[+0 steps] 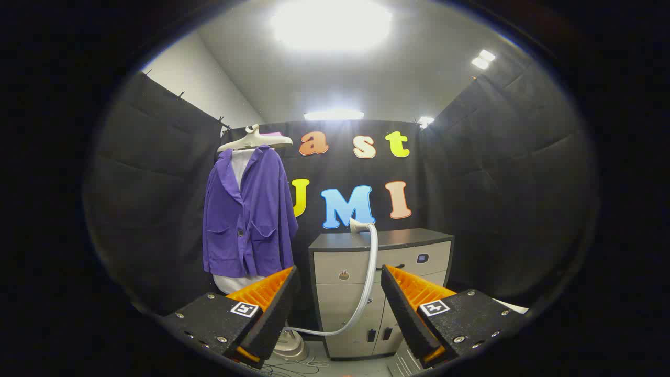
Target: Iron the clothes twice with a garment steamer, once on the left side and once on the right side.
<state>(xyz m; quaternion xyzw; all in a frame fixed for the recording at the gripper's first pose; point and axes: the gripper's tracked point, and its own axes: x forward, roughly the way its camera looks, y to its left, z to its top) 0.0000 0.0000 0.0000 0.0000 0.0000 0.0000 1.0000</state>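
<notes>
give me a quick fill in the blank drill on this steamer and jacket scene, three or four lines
1. The jacket hanging from the white hanger is ____ in colour.
2. The steamer head rests on top of the ____.
3. The gripper fingers stand ____, holding nothing.
4. The grey hose runs from the steamer head down to the steamer base on the ____.

Missing words: purple; cabinet; open; floor

The gripper (340,306) is spread wide with nothing between its fingers. Beyond them stands a cabinet (382,272), the steamer head (357,225) resting on its top near the back edge, its hose (366,283) drooping to the steamer base (290,345) on the floor. Beside the cabinet hangs a purple jacket (248,220) on a hanger (255,139).
</notes>
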